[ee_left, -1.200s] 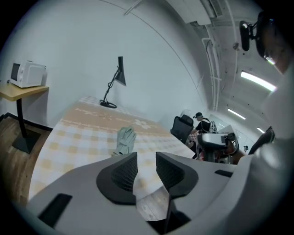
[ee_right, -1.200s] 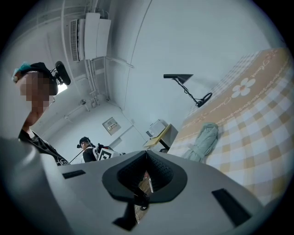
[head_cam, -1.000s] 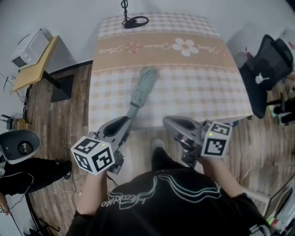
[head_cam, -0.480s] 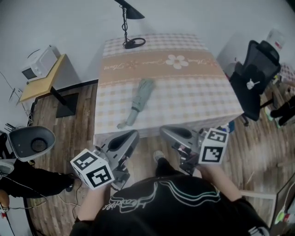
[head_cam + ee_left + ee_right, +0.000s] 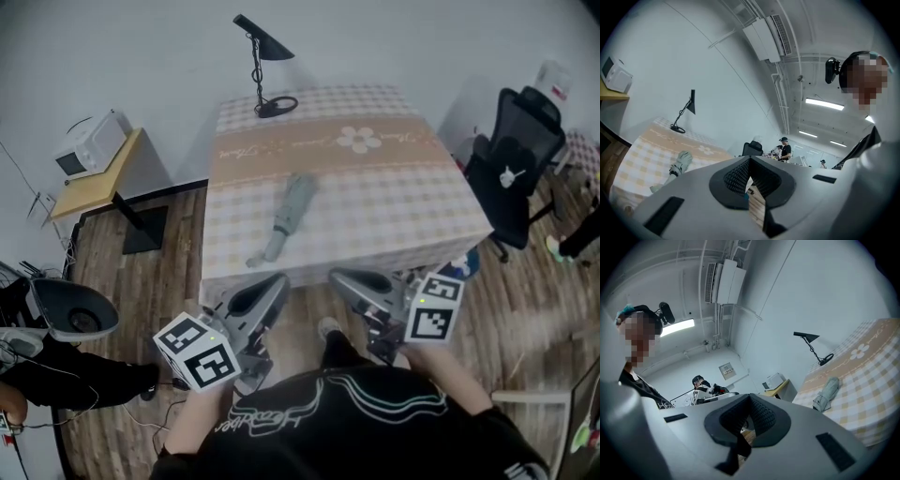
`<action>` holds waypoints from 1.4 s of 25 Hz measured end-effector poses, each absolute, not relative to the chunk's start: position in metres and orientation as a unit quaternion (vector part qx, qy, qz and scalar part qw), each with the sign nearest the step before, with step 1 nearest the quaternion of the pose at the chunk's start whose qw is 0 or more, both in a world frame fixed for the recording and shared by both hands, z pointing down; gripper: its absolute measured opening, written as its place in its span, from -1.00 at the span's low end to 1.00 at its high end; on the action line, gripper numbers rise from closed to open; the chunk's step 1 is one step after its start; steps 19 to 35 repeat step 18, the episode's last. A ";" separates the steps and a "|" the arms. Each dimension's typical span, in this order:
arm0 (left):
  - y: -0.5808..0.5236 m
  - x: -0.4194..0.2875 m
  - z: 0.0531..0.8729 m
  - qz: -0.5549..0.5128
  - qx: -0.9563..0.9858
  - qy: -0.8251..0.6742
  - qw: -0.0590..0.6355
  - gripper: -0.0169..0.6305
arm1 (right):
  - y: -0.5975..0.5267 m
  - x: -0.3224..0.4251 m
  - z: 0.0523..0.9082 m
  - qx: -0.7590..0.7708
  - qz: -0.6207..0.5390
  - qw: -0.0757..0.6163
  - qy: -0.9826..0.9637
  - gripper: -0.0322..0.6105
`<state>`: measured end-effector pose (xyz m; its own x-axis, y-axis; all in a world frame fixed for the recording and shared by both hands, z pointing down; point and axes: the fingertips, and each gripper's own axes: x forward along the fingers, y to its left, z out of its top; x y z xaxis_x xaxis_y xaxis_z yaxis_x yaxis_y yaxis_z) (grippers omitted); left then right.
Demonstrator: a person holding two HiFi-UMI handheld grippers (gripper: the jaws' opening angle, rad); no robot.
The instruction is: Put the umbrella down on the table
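Observation:
The folded grey-green umbrella (image 5: 291, 214) lies flat on the checked tablecloth of the table (image 5: 403, 192), its handle towards the near edge. It also shows in the left gripper view as the umbrella (image 5: 678, 164) and in the right gripper view as the umbrella (image 5: 827, 393). My left gripper (image 5: 273, 282) hangs in front of the table's near edge, shut and empty, well apart from the handle. My right gripper (image 5: 338, 277) is beside it, also shut with nothing in it. In their own views the left gripper (image 5: 749, 160) and right gripper (image 5: 749, 399) have their jaws meeting at the tips.
A black desk lamp (image 5: 263, 67) stands at the table's far edge. A black office chair (image 5: 512, 159) is at the right. A microwave (image 5: 91, 144) sits on a small side desk at the left. A person (image 5: 66, 380) sits low left on the wooden floor.
Both grippers have drawn back and up from the table's near edge, the left one leaving the umbrella's handle. The umbrella stays lying on the table, which now looks farther off.

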<state>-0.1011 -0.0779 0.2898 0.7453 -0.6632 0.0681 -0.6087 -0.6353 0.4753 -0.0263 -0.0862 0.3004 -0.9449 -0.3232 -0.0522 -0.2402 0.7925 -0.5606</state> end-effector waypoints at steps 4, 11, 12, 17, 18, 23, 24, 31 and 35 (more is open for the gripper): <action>-0.070 -0.101 0.289 -0.059 0.903 -0.351 0.239 -0.96 | -0.079 -0.029 0.303 -0.146 -0.287 0.072 0.944 -0.87; -0.061 -0.102 0.290 -0.056 0.910 -0.348 0.220 -0.95 | -0.068 -0.031 0.304 -0.143 -0.283 0.071 0.946 -0.87; -0.060 -0.101 0.291 -0.053 0.911 -0.347 0.217 -0.95 | -0.067 -0.031 0.305 -0.143 -0.283 0.072 0.946 -0.87; -0.057 -0.097 0.292 -0.045 0.911 -0.347 0.217 -0.95 | -0.067 -0.030 0.305 -0.141 -0.284 0.072 0.946 -0.87; -0.057 -0.097 0.292 -0.044 0.911 -0.348 0.217 -0.95 | -0.066 -0.031 0.305 -0.140 -0.284 0.071 0.946 -0.87; -0.057 -0.097 0.292 -0.044 0.911 -0.348 0.217 -0.95 | -0.066 -0.031 0.305 -0.140 -0.284 0.071 0.946 -0.87; -0.057 -0.097 0.292 -0.044 0.911 -0.348 0.217 -0.95 | -0.066 -0.031 0.305 -0.140 -0.284 0.071 0.946 -0.87; -0.057 -0.097 0.292 -0.044 0.911 -0.348 0.217 -0.95 | -0.066 -0.031 0.305 -0.140 -0.284 0.071 0.946 -0.87; -0.057 -0.097 0.292 -0.044 0.911 -0.348 0.217 -0.95 | -0.066 -0.031 0.305 -0.140 -0.284 0.071 0.946 -0.87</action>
